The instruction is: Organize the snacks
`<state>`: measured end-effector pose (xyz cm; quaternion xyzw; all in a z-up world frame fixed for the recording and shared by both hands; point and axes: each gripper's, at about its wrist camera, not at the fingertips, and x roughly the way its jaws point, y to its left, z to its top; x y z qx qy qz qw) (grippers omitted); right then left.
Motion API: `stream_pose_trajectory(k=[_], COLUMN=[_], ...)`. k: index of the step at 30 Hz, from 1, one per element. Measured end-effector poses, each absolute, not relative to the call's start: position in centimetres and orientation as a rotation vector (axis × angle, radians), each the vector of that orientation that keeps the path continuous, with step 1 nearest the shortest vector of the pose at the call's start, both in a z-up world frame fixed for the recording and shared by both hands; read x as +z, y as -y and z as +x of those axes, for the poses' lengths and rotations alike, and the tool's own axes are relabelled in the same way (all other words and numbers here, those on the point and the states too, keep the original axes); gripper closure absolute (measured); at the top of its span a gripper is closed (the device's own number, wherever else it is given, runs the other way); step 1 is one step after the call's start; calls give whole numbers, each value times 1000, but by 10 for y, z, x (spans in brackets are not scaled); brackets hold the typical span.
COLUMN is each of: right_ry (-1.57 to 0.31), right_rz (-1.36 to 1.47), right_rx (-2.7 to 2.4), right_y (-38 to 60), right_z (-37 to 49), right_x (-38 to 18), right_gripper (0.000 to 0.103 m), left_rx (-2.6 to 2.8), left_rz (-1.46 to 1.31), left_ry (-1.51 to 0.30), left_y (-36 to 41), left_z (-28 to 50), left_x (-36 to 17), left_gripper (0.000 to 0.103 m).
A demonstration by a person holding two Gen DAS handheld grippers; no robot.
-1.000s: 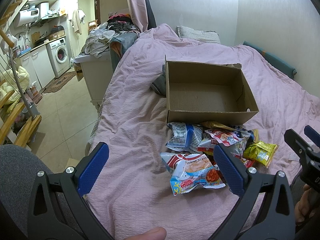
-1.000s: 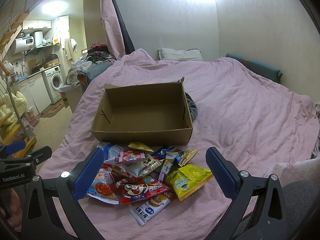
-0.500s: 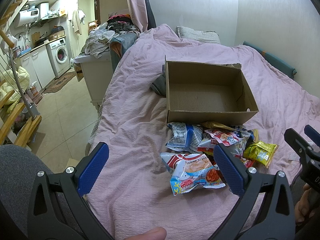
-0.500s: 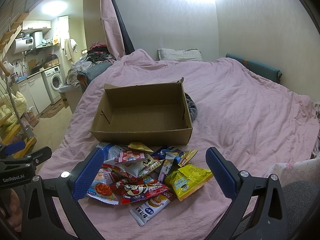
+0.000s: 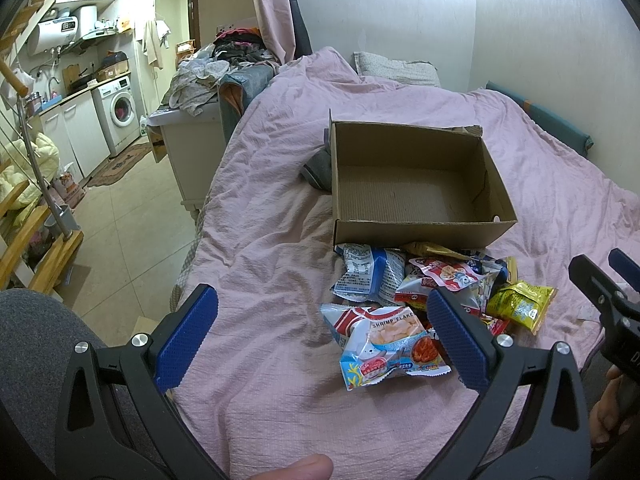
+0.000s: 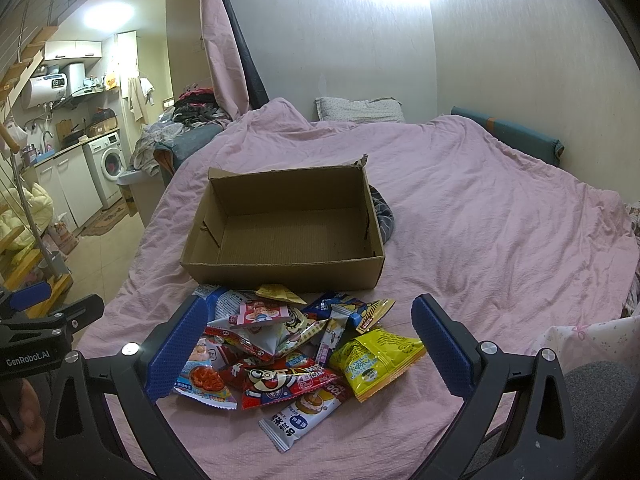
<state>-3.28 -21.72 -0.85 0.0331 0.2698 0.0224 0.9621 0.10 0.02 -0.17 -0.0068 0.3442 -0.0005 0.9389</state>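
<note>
This is a small lived-in home, a studio flat with bedroom and kitchen in one space. A bed [image 5: 400, 92] with a rumpled pink cover and a pillow [image 6: 360, 109] fills the near and right side. Far left stand a washing machine [image 5: 118, 110], white cabinets [image 5: 76, 136], a wall water heater [image 5: 56, 34] and piled clothes [image 5: 208, 72].

The left gripper [image 5: 320, 328] is held low and level, its two blue-padded fingers [image 5: 187, 338] spread wide with nothing between them. The right gripper [image 6: 306, 350] sits beside it at the same height, its fingers [image 6: 438, 350] equally wide apart. A bare hand [image 5: 610, 412] grips the right handle.
</note>
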Motion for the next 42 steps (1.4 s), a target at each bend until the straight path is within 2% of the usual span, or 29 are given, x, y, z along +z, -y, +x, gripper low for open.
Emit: stream_pose_trajectory(k=[22, 29, 37, 42], right_ry=[-534, -635, -909, -1022], right_rz=[63, 193, 340, 400], right_rx=[34, 45, 78, 54], right_y=[218, 265, 310, 331], right_z=[-33, -3, 49, 68], right_x=[-5, 6, -24, -45], right_gripper=[0, 0, 0, 0], left_rx=[-5, 26, -19, -14], left_rz=[-12, -13, -155, -188], left_ry=[-714, -935, -1296, -1373], left_y=[-3, -16, -12, 7], left_z=[2, 38, 85, 94], left_x=[-3, -7, -62, -87], left_gripper=[0, 0, 0, 0])
